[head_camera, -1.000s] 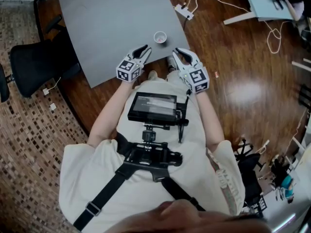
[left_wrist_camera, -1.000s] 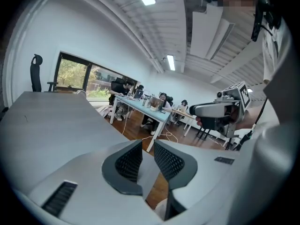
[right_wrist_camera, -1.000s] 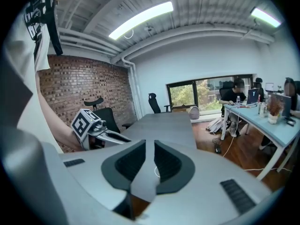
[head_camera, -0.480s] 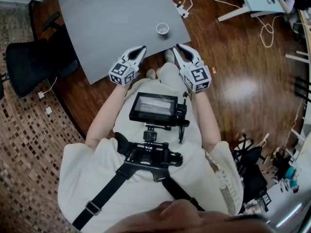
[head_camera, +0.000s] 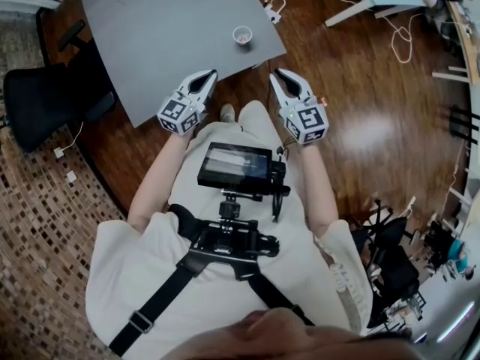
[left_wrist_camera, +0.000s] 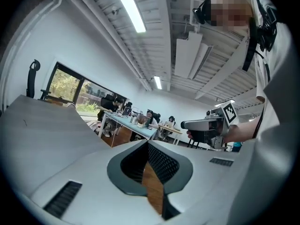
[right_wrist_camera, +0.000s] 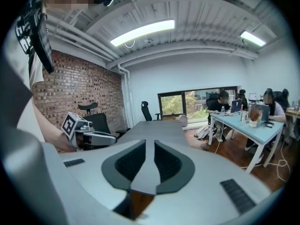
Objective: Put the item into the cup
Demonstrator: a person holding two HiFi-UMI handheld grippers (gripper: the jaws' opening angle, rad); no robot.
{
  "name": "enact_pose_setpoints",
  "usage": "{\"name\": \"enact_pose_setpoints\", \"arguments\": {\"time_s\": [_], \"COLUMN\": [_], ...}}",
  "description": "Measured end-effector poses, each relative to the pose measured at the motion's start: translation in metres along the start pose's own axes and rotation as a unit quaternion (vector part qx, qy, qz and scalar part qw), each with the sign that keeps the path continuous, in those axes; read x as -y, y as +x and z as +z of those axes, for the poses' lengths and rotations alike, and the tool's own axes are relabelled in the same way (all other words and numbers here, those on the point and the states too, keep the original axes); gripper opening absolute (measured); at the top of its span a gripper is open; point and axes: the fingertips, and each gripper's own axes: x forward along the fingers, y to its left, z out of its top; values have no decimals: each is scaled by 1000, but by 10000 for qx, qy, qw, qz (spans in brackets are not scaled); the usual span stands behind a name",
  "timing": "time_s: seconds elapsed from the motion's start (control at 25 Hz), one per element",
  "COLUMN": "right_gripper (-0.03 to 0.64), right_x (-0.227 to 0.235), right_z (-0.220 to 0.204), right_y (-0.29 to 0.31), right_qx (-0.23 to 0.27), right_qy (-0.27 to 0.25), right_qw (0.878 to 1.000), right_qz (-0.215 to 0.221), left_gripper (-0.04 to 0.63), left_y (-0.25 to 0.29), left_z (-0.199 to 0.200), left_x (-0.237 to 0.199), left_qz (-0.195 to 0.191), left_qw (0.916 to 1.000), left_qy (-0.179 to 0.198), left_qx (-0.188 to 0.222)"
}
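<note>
A small white paper cup (head_camera: 242,34) stands near the grey table's (head_camera: 165,28) front right corner, and something small and reddish shows inside it. Both grippers hang in the air off the table's front edge, above the person's legs and well short of the cup. My left gripper (head_camera: 211,73) (left_wrist_camera: 147,144) has its pads pressed together with nothing between them. On my right gripper (head_camera: 279,73) (right_wrist_camera: 146,142) the jaws stand a narrow slit apart, also empty, and the table shows through the slit.
A black office chair (head_camera: 52,100) stands left of the table. A power strip with cables (head_camera: 270,13) lies on the wooden floor past the table's right corner. A monitor (head_camera: 236,167) sits on the person's chest rig. People work at desks (right_wrist_camera: 243,111) in the distance.
Both grippers have drawn back from the table edge toward the body and risen. The left jaws, parted a second ago, have closed. The cup has stayed where it was on the table.
</note>
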Motion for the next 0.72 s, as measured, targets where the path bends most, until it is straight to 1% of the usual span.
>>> {"name": "enact_pose_setpoints", "arguments": {"time_s": [0.12, 0.2, 0.36, 0.56, 0.72], "right_gripper": [67, 67, 67, 67, 67], "right_x": [-2, -1, 0, -10, -17], "right_z": [-2, -3, -12, -11, -15], "right_y": [-7, -11, -25, -50, -93], "right_qx": [50, 127, 190, 268, 294], "right_qy": [67, 116, 160, 148, 74], "right_qw": [10000, 9999, 9997, 9995, 9995], "right_qz": [-1, 0, -19, 52, 105], "left_gripper": [0, 0, 0, 5, 3], "left_y": [-8, -12, -18, -24, -29], "left_z": [4, 9, 11, 3, -13], "left_x": [6, 10, 23, 42, 76], "left_qz": [88, 104, 153, 240, 451], "left_qw": [9997, 9995, 9996, 9996, 9989], "left_qy": [233, 303, 245, 154, 63], "left_qx": [-15, 2, 27, -16, -132]}}
